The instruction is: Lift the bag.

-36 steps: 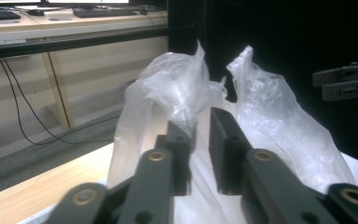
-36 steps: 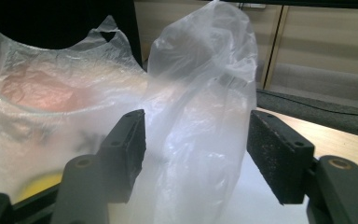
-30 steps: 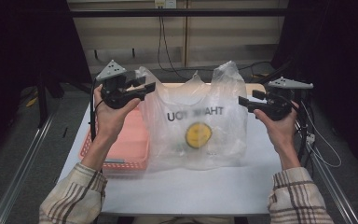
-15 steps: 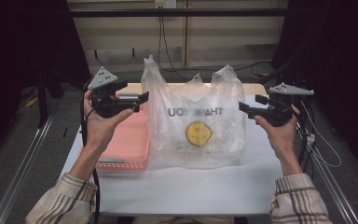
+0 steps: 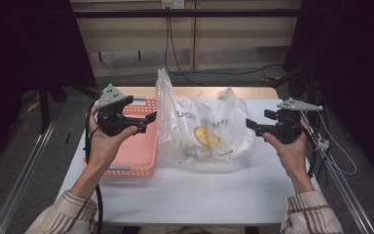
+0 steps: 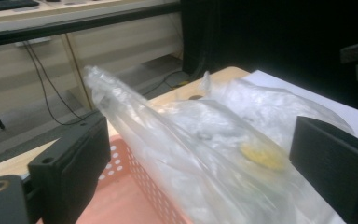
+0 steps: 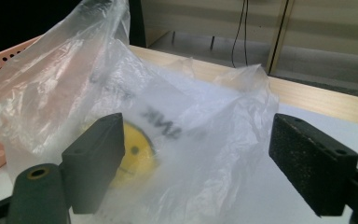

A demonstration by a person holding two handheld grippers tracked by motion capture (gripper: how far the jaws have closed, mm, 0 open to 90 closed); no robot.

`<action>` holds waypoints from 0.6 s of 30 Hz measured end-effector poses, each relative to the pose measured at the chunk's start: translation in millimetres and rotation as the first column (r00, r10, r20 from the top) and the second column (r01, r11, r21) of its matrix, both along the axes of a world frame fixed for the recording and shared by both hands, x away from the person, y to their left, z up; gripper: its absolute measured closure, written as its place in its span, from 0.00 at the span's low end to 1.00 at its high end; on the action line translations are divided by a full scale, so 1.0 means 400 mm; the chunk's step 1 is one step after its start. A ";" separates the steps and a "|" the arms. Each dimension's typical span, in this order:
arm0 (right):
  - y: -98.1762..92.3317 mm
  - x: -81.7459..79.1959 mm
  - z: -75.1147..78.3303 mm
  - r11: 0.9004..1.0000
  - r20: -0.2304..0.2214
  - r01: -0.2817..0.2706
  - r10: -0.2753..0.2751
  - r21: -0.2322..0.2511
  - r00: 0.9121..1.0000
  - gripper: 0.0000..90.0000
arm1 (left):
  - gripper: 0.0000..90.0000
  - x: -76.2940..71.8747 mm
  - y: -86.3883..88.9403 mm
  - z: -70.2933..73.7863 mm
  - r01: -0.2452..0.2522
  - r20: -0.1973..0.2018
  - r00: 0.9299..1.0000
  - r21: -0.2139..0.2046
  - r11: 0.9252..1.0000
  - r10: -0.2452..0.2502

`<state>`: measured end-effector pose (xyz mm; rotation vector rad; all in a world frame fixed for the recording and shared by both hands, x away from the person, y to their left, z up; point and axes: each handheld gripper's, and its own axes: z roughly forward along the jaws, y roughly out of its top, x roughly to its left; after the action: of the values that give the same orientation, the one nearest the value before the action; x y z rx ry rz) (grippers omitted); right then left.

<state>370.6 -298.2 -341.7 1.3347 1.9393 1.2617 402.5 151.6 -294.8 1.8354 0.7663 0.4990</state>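
Note:
A clear plastic bag with a yellow smiley face and dark lettering sags on the white table, one handle still sticking up. My left gripper hovers over the pink basket, just left of the bag. Its jaws have just been opening and stand wide in the left gripper view; the bag lies beyond them, untouched. My right gripper hangs off the bag's right side. Its jaws have also just been opening, and the bag is past them with nothing pinched.
The perforated pink basket sits flat at the table's left, touching the bag. The table has a wooden strip along its far edge. Cables hang behind and trail at the right; metal rails run along both sides.
Both grippers let go of the bag's handles, opened and drew outward and lower. The bag, held stretched upright before, has slumped onto the table.

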 end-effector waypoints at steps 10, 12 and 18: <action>0.014 -0.053 -0.022 0.999 -0.028 -0.012 0.011 -0.035 1.000 0.18 | 0.05 -0.046 0.025 -0.027 0.006 -0.023 1.000 -0.005 1.000 -0.007; 0.018 -0.065 -0.026 0.999 -0.024 -0.012 0.011 -0.039 1.000 0.18 | 0.05 -0.057 0.029 -0.032 0.006 -0.024 1.000 0.005 1.000 -0.006; 0.024 -0.096 -0.037 0.999 -0.015 -0.009 0.008 -0.049 1.000 0.18 | 0.07 -0.087 0.043 -0.062 0.004 -0.044 0.999 0.039 0.999 -0.002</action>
<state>332.0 -288.6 -356.6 1.3164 1.9753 1.2034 367.5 168.9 -319.5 1.8887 0.7882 0.4762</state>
